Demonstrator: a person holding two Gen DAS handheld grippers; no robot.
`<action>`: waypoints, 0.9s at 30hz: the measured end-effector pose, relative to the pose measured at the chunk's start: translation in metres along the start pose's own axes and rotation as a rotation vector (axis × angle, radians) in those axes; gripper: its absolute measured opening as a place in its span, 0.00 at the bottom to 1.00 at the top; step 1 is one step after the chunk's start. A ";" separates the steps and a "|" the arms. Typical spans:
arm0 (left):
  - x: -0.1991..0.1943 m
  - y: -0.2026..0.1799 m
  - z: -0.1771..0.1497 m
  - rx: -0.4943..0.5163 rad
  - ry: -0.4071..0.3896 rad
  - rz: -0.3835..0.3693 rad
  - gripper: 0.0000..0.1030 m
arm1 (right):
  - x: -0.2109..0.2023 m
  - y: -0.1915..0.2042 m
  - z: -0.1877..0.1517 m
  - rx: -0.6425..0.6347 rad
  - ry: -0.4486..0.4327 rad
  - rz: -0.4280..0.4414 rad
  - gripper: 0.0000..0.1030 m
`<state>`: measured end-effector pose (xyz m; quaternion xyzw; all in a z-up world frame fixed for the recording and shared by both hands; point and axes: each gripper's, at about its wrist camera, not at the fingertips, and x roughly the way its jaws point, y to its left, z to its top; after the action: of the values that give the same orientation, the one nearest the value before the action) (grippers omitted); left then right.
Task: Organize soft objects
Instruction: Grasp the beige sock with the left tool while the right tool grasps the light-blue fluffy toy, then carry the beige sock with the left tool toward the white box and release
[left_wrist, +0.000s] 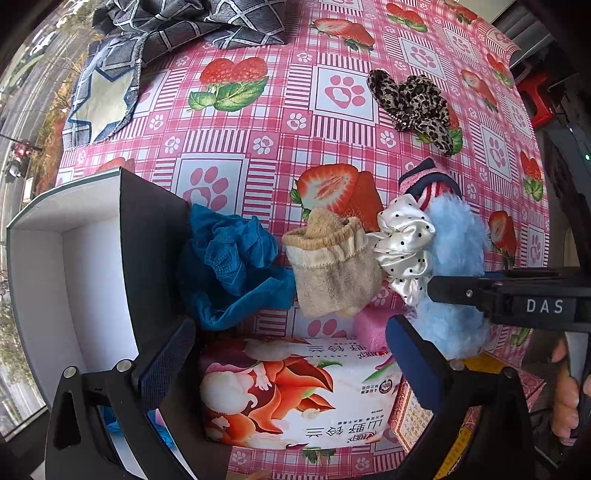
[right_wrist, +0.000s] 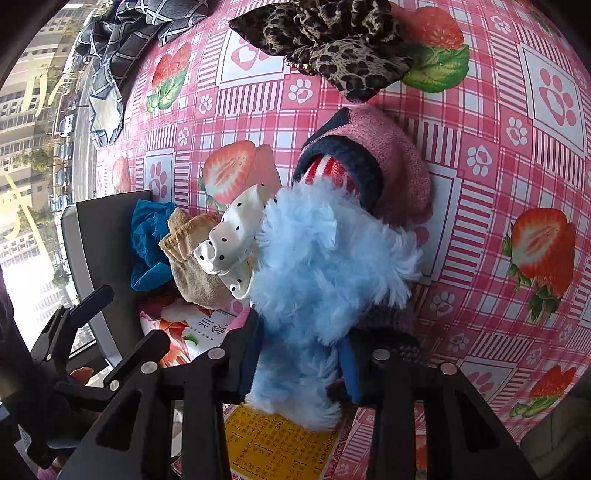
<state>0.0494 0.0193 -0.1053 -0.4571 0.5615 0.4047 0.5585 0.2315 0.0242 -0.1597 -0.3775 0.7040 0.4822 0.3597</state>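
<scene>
My right gripper (right_wrist: 301, 354) is shut on a fluffy light blue scrunchie (right_wrist: 325, 266), which also shows in the left wrist view (left_wrist: 458, 258). A white polka-dot satin scrunchie (left_wrist: 404, 243) rests against it, next to a beige sock (left_wrist: 336, 266) and a crumpled blue cloth (left_wrist: 229, 266). A pink, navy and red striped sock (right_wrist: 384, 162) lies behind. A leopard-print scrunchie (left_wrist: 413, 103) lies farther back. My left gripper (left_wrist: 291, 354) is open and empty, over a floral tissue pack (left_wrist: 291, 398).
A box with black outer wall and white inside (left_wrist: 74, 266) stands at the left. A grey patterned cloth (left_wrist: 166, 26) lies at the far edge. A red and yellow carton (right_wrist: 280, 446) sits below the right gripper. A pink sponge (left_wrist: 369, 325) is behind the tissue pack.
</scene>
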 end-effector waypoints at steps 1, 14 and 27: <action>0.003 -0.003 0.003 0.005 0.002 -0.002 1.00 | -0.005 -0.005 -0.003 0.007 -0.014 0.010 0.36; 0.065 -0.026 0.037 0.051 0.170 -0.043 0.36 | -0.065 -0.055 -0.039 0.145 -0.183 0.184 0.36; -0.015 -0.022 0.004 0.096 -0.097 -0.045 0.16 | -0.108 -0.047 -0.075 0.131 -0.322 0.101 0.36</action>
<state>0.0708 0.0185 -0.0890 -0.4220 0.5422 0.3865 0.6152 0.3118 -0.0387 -0.0645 -0.2353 0.6851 0.5071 0.4670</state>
